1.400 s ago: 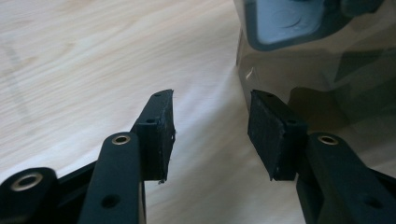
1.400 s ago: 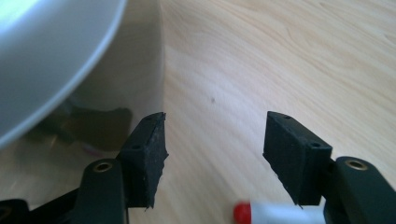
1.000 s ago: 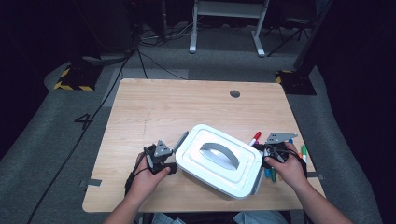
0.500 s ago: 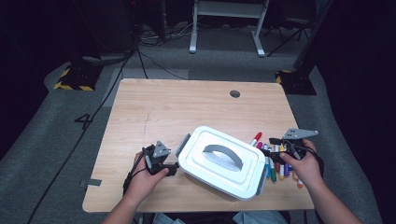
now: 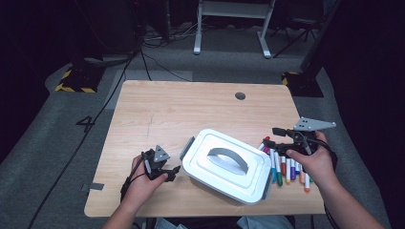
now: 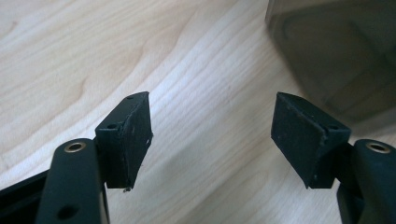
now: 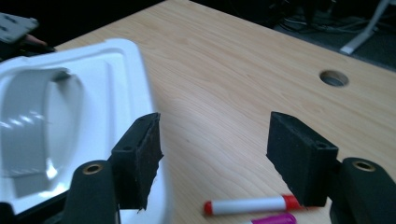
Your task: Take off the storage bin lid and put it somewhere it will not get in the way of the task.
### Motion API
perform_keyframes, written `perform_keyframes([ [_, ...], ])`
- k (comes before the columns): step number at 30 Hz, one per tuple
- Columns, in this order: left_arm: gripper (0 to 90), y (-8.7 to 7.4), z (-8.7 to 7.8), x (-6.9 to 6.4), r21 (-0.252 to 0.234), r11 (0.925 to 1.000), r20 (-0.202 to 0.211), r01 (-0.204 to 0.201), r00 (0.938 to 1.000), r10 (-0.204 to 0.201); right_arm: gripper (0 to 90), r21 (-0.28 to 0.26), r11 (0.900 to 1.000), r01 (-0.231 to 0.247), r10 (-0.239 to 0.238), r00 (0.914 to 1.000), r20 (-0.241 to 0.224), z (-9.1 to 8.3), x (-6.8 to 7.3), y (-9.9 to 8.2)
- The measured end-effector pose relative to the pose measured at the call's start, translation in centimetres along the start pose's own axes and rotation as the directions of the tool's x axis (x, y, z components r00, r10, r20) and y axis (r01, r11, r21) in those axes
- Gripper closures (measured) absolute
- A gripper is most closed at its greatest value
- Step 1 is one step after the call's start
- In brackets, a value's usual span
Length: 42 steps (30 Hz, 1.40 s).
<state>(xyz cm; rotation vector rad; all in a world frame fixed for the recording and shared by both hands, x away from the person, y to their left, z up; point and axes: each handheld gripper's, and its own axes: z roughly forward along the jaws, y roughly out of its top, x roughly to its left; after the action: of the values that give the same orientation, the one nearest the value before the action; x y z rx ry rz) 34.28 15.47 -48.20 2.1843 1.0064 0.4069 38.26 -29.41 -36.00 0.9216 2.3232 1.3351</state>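
A white rectangular plastic storage box with a grey arched carry handle and grey side latches (image 5: 228,164) sits askew near the front edge of the pale wooden surface (image 5: 181,107), its lid on, a row of coloured marker pens (image 5: 285,167) lying just beside its right end. The job in hand looks to be unfastening the box: the left claw (image 5: 175,169), held low on the surface just off the box's left-end grey latch (image 5: 187,148), has its jaws parted by a moderate gap with nothing between them, having just been opening, the grey wall of the box looming ahead in the left gripper view. The right claw (image 5: 271,136) hovers above the pens at the box's right end, jaws spread wide and empty, touching nothing; a red-capped white marker (image 7: 252,204) lies below it in the right gripper view. To do the step well, each claw would probably best come squarely onto its latch, pulling both ends evenly so the box does not slide into the pens
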Motion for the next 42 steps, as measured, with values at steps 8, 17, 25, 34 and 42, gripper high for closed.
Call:
perform_keyframes([
  [8, 28.8, -1.5, 0.1, 0.4, 0.077, 0.9970, -0.003, 0.007, 1.0000, -0.007, 48.2, 0.005, 0.9958, 0.091, -0.090, 0.9852, -0.146, 0.8, 4.2, 2.8],
  [17, 28.0, -2.6, -0.4, 1.0, 0.064, 0.9973, -0.011, 0.035, 0.9993, -0.035, 53.0, 0.056, 0.9718, 0.229, -0.206, 0.9392, -0.275, 3.1, 8.4, 3.3],
  [25, 19.3, -3.0, 0.1, 1.2, 0.008, 0.9998, -0.003, 0.018, 0.9998, -0.018, 63.1, 0.169, 0.9534, 0.250, -0.203, 0.9460, -0.253, 4.9, 9.8, 3.0],
  [34, 18.6, -3.0, 0.1, 1.2, 0.009, 0.9997, 0.001, 0.022, 0.9998, -0.022, 66.6, 0.182, 0.9580, 0.222, -0.177, 0.9555, -0.236, 4.7, 9.9, 3.4],
  [42, 16.6, -3.0, 0.2, 1.2, 0.010, 0.9999, 0.005, 0.008, 1.0000, -0.008, 67.2, 0.159, 0.9638, 0.214, -0.169, 0.9518, -0.256, 4.2, 9.5, 5.6],
])
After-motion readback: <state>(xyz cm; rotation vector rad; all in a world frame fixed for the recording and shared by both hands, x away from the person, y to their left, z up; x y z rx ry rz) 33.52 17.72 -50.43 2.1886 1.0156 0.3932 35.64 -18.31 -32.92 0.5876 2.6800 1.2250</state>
